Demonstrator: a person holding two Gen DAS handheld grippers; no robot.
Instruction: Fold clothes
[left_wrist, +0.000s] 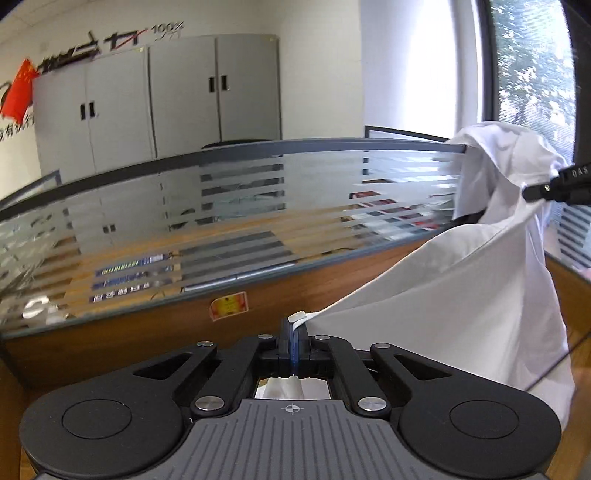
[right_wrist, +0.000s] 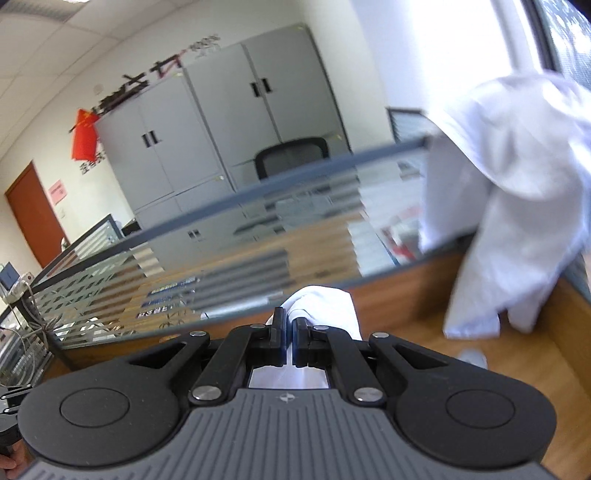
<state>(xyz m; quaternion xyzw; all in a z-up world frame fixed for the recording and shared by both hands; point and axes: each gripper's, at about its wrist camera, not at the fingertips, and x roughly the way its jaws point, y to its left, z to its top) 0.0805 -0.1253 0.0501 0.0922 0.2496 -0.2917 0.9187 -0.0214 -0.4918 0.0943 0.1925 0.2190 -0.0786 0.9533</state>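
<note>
— Right wrist view is blurring the shirt (right_wrist: 517, 206); we're pinching its bunched cloth in the right gripper (right_wrist: 289, 325).

— Left gripper (left_wrist: 294, 328) is clamping a shirt corner; cloth is hanging taut above the desk (left_wrist: 110, 339), its lower hem cut off.

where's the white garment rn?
In the left wrist view the white garment hangs at right, lifted in front of the glass partition, one edge pinched in the left tool.

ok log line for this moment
left gripper: shut on white garment | right gripper: shut on white garment | garment: lifted, unfolded
</note>
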